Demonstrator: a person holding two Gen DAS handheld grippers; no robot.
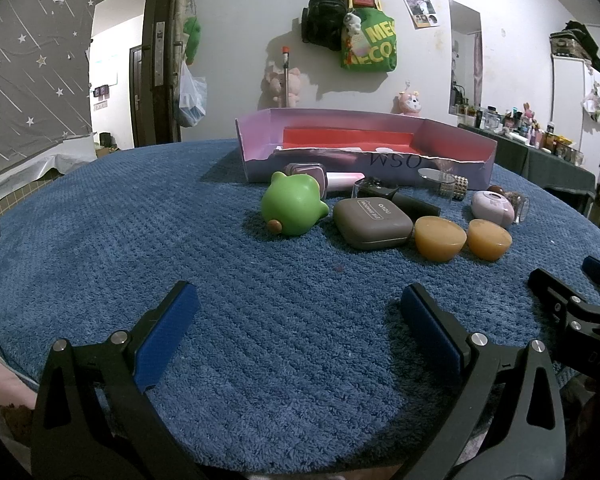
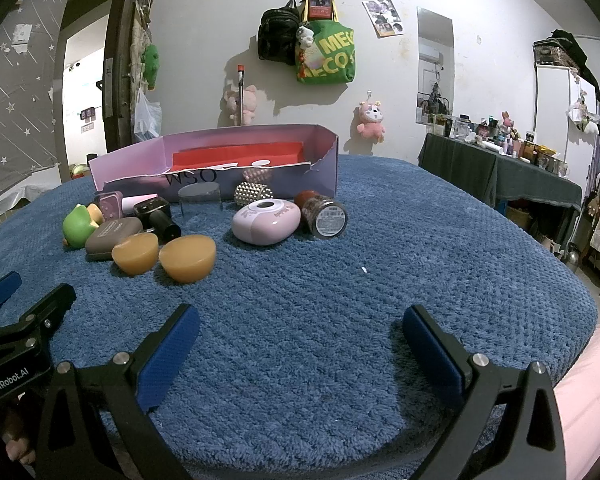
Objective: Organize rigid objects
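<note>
**Both tongs spread wide, holding nothing**

We see the left tongs (image 1: 298, 316) and right tongs (image 2: 300, 338) gaping and empty at the bottom of their frames, low over the blue desk (image 1: 180, 240). The small objects (image 1: 372, 222) cluster at frame centre, just before the purple box (image 1: 364, 140).

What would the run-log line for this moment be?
left gripper: open, empty | right gripper: open, empty | items: on blanket | box: behind items
</note>
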